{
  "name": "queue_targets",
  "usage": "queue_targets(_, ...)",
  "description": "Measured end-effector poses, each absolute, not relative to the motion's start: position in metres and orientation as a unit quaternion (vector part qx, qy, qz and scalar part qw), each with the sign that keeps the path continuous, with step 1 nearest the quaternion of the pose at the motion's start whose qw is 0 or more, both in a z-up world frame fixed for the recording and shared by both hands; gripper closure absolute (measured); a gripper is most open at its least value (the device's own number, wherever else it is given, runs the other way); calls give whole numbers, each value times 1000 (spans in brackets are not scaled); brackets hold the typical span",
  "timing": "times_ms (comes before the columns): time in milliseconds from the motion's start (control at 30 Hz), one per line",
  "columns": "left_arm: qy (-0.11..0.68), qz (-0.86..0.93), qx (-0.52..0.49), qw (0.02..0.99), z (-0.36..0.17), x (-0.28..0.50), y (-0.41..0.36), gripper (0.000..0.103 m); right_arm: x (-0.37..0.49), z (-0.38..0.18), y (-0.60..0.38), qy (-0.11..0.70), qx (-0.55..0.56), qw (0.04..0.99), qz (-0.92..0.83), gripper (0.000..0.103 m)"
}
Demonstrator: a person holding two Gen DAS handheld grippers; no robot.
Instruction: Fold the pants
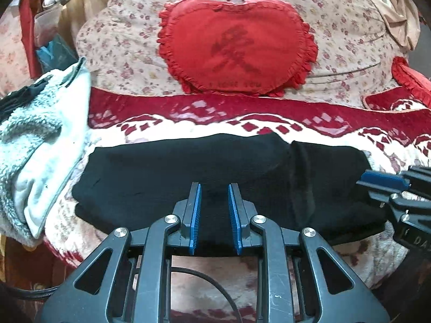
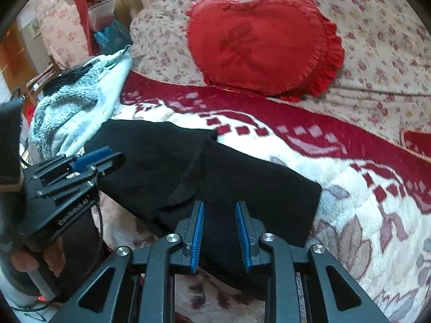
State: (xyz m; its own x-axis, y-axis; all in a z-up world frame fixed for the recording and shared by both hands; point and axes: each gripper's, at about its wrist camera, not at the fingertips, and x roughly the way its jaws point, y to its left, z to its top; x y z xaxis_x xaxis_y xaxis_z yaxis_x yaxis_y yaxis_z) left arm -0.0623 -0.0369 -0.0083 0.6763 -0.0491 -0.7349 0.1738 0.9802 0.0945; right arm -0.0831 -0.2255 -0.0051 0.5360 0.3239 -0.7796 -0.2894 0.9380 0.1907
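Note:
The black pants lie folded in a flat rectangle on the red and white blanket, near its front edge. They also show in the right wrist view. My left gripper is open and empty, just above the near edge of the pants at their middle. My right gripper is open and empty over the right part of the pants. The right gripper shows at the right edge of the left wrist view, and the left gripper at the left of the right wrist view.
A red heart-shaped cushion lies on the floral quilt behind the pants. A grey and white fleece garment is piled at the left. A second red cushion sits at the far right. A black cable runs under the left gripper.

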Motion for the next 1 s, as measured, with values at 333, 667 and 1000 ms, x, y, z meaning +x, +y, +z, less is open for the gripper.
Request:
queue_targets(333, 420, -42, 47, 905, -15, -60, -7, 84, -71, -1, -187, 451, 0, 869, 205, 80)
queue_targets(667, 440, -28, 22, 897, -25, -55, 13, 84, -62, -7, -154, 464, -24, 856, 228, 79)
queue_targets(1000, 441, -18, 10, 897, -29, -54, 27, 84, -57, -10, -142, 470, -34, 851, 233, 78)
